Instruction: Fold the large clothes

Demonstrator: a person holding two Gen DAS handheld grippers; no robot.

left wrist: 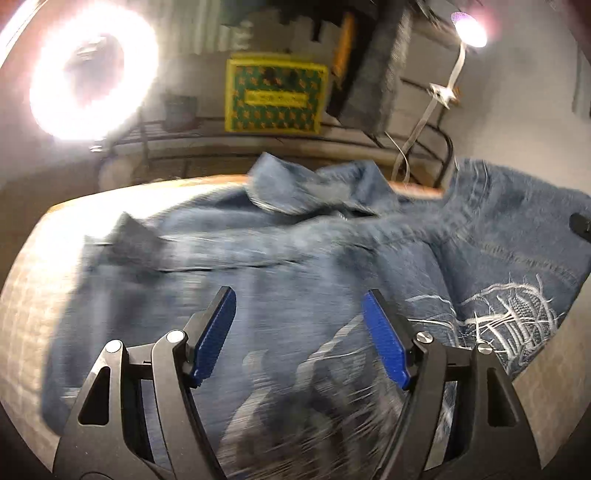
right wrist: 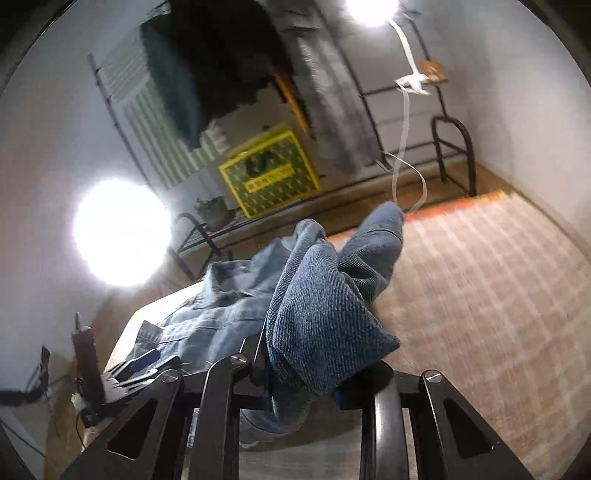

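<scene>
A large blue denim jacket [left wrist: 280, 258] with white embroidery lies spread and rumpled on the table, collar toward the far edge. My left gripper [left wrist: 299, 310] hovers open just above its middle, blue pads apart, nothing between them. My right gripper [right wrist: 299, 373] is shut on a bunched fold of the denim jacket [right wrist: 325, 314] and holds it lifted off the table; the cloth hides its fingertips. The left gripper also shows at the lower left of the right wrist view [right wrist: 144, 363].
The table [right wrist: 498, 295] has a pale checked cover with bare surface to the right. Beyond its far edge stand a black metal rack [left wrist: 439, 147], a yellow-green box [left wrist: 275, 98], a ring light [left wrist: 92, 74] and a lamp [left wrist: 469, 29].
</scene>
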